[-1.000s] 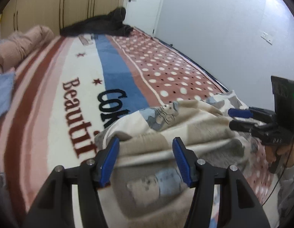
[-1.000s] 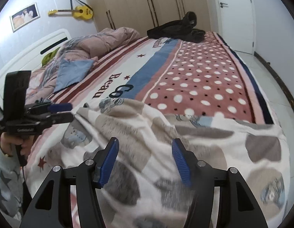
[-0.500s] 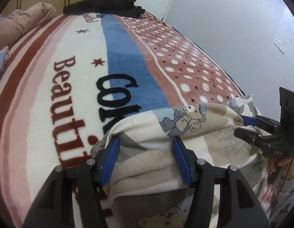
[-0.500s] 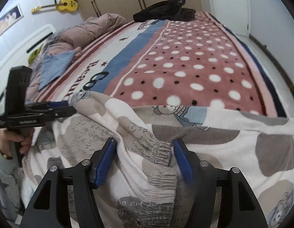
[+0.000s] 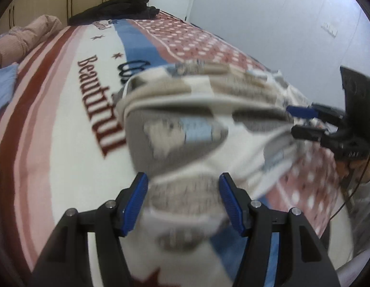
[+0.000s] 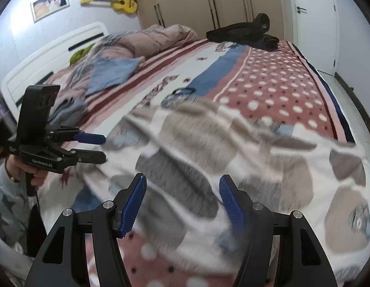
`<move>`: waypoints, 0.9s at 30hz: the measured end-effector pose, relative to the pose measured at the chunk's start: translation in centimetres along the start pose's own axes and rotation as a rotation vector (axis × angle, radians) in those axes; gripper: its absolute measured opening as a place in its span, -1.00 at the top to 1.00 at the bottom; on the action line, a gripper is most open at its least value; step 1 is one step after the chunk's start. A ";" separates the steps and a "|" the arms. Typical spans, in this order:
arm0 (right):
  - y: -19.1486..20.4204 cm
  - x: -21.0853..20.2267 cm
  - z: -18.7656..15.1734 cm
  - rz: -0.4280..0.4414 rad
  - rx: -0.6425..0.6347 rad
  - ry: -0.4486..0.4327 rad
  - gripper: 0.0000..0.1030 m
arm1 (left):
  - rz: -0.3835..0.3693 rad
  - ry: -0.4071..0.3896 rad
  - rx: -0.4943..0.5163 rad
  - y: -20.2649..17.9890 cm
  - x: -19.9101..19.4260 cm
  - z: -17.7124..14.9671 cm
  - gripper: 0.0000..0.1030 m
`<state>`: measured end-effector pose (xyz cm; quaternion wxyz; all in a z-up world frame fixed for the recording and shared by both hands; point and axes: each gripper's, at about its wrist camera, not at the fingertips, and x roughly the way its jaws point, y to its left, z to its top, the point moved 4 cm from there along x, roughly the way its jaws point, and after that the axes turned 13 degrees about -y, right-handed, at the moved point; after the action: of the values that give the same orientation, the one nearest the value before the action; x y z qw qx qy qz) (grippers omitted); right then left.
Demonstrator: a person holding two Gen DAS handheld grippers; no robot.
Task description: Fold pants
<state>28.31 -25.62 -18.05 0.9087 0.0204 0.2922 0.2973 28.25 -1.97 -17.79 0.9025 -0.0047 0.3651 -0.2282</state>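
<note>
The pants [image 5: 185,129] are cream with grey, tan and blue patches, folded over on the bed blanket and blurred by motion; they also fill the right wrist view [image 6: 220,148]. My left gripper [image 5: 183,196] is open, its blue pads apart just above the near edge of the cloth, holding nothing. It also shows in the right wrist view [image 6: 98,147]. My right gripper [image 6: 182,196] is open and empty above the pants. In the left wrist view the right gripper [image 5: 302,122] sits at the pants' right edge, jaws apart.
The bed blanket [image 5: 65,110] has red stripes, a blue band and "Beautiful" lettering. A black garment [image 6: 247,32] lies at the far end, a pink quilt [image 6: 156,38] and a blue pillow [image 6: 110,71] near the headboard. A white wall [image 5: 280,19] runs along the right.
Both grippers have pulled back and up from the pants' edge. The cloth has dropped out from between the pads and lies folded on the blanket, still in motion.
</note>
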 end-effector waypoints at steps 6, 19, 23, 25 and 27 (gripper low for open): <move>-0.9 -1.0 -1.9 -0.019 0.029 0.005 -0.16 | -0.025 0.025 0.022 -1.0 -1.8 -3.0 -0.12; -0.6 -1.1 -1.5 -0.037 0.031 0.006 -0.16 | -0.037 -0.079 0.050 -2.0 -4.3 -0.6 -0.11; -0.6 -1.1 -1.6 -0.032 0.045 0.002 -0.16 | -0.074 -0.042 0.091 -3.5 -3.3 -1.0 0.27; -0.7 -1.1 -1.6 -0.030 0.051 0.000 -0.16 | -0.080 -0.004 0.108 -3.8 -2.9 -1.6 0.31; -0.6 -1.2 -1.7 -0.029 0.051 -0.002 -0.16 | -0.113 0.030 0.102 -3.9 -3.2 -2.6 0.36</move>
<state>26.98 -26.99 -18.96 0.9124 0.0396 0.2992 0.2765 22.92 -3.77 -16.93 0.8817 0.0239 0.3657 -0.2971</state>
